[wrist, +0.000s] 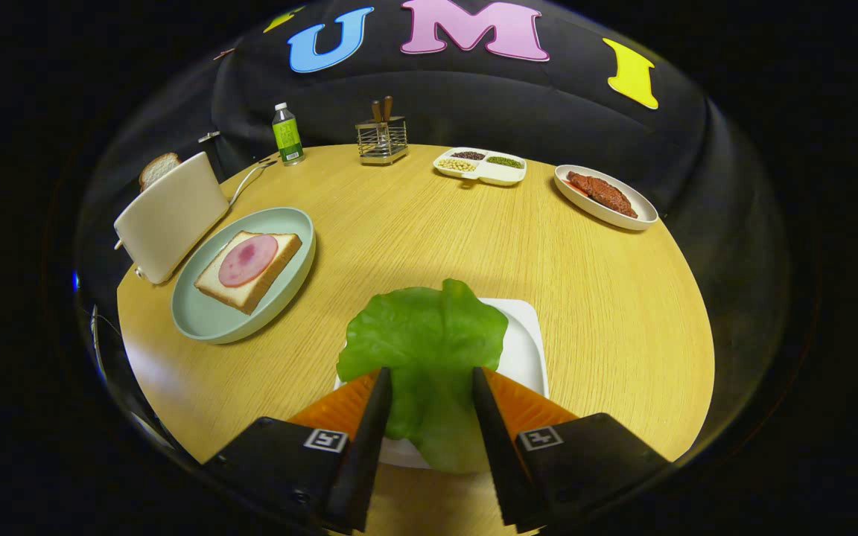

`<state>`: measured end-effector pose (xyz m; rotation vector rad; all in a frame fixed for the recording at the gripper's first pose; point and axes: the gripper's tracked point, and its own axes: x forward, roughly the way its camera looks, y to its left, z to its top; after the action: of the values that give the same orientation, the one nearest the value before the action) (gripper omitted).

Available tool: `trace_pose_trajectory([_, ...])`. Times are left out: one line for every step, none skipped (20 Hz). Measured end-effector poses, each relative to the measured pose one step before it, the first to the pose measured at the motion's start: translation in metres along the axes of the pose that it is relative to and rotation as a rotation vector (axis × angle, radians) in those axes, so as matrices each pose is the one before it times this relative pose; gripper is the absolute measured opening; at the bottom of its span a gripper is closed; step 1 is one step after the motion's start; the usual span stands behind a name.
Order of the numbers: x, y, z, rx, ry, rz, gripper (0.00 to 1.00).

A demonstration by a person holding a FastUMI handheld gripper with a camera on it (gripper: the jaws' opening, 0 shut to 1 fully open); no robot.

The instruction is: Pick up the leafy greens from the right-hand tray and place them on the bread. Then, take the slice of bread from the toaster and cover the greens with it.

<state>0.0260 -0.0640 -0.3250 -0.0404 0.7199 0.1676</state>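
My tongs stand apart on either side of the leafy greens, not visibly pinching. The leaf lies on the white tray, long axis running from me toward the counter's middle. Bread with ham waits on the plate beside the toaster, whose slice is half-hidden. The bottle's label is unreadable.

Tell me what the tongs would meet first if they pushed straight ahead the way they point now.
The tongs are open, and the lettuce leaf already lies between their fingers on the white tray. Going straight on, they would meet more of that leaf first, then probably bare table, though depth is unclear.
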Motion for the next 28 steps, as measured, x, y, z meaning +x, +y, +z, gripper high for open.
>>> trace_pose_trajectory([-0.00019,-0.00002,-0.00048,0.00774,0.00326,-0.00316,0.61])
trace_pose_trajectory([0.00030,-0.00239,0.00167,0.00086,0.00059,-0.00896,0.51])
trace_pose_trajectory([0.00022,-0.00081,-0.00077,0.01125,0.00445,0.00129,0.41])
trace_pose_trajectory([0.00032,0.00014,0.00076,-0.00037,0.00003,0.00458,0.32])
trace_pose_trajectory([-0.00063,-0.00256,0.00055,-0.00780,0.00390,-0.00789,0.32])
trace_pose_trajectory([0.00008,0.00072,-0.00075,0.00179,0.00680,0.00267,0.19])
trace_pose_trajectory([-0.00022,-0.00174,0.00130,0.00409,0.00043,-0.00268,0.18])
trace_pose_trajectory([0.00040,-0.00015,0.00044,0.00426,0.00868,0.00207,0.11])
trace_pose_trajectory([0.00335,-0.00125,0.00029,0.00520,0.00008,-0.00027,0.10])
trace_pose_trajectory([0.00071,0.00004,-0.00042,0.01118,0.01102,0.00100,0.06])
trace_pose_trajectory([0.00124,0.00023,-0.00010,0.00894,0.00488,-0.00056,0.06])
trace_pose_trajectory([-0.00191,-0.00083,0.00023,0.00621,0.01000,-0.00545,0.06])
trace_pose_trajectory([-0.00212,-0.00081,0.00356,0.00377,-0.00247,-0.01159,0.06])
trace_pose_trajectory([-0.00375,-0.00068,0.00448,-0.00066,-0.00551,-0.01216,0.06])
trace_pose_trajectory([-0.00521,0.00215,0.00464,-0.00276,-0.00837,-0.00743,0.06])
trace_pose_trajectory([-0.00599,0.00172,0.00596,-0.00471,-0.01137,-0.00603,0.06])
trace_pose_trajectory([-0.00663,0.00367,0.00575,-0.00777,-0.00763,-0.00251,0.06])
trace_pose_trajectory([-0.00635,0.00437,0.00684,-0.00557,-0.00994,-0.00072,0.06])
trace_pose_trajectory([-0.00635,0.00553,0.00711,-0.00374,-0.01040,0.00295,0.06])
trace_pose_trajectory([-0.00632,0.00569,0.00750,-0.00103,-0.00983,0.00018,0.06])
trace_pose_trajectory([-0.00567,0.00721,0.00707,0.00237,-0.00927,0.00293,0.06])
trace_pose_trajectory([-0.00675,0.00839,0.00810,0.00640,-0.01074,0.00546,0.06])
trace_pose_trajectory([-0.00709,0.00993,0.00800,0.00668,-0.01177,0.00520,0.06])
trace_pose_trajectory([-0.00558,0.00908,0.00622,0.00296,-0.00905,0.00190,0.06])
trace_pose_trajectory([-0.00313,0.00856,0.00539,0.00176,-0.00912,0.00432,0.06])
trace_pose_trajectory([-0.00410,0.01296,0.00674,-0.00173,-0.01097,0.01264,0.06])
trace_pose_trajectory([-0.00282,0.01158,0.00554,-0.00836,-0.01138,0.01171,0.06])
trace_pose_trajectory([-0.00166,0.01128,0.00723,-0.01173,-0.01416,0.01272,0.06])
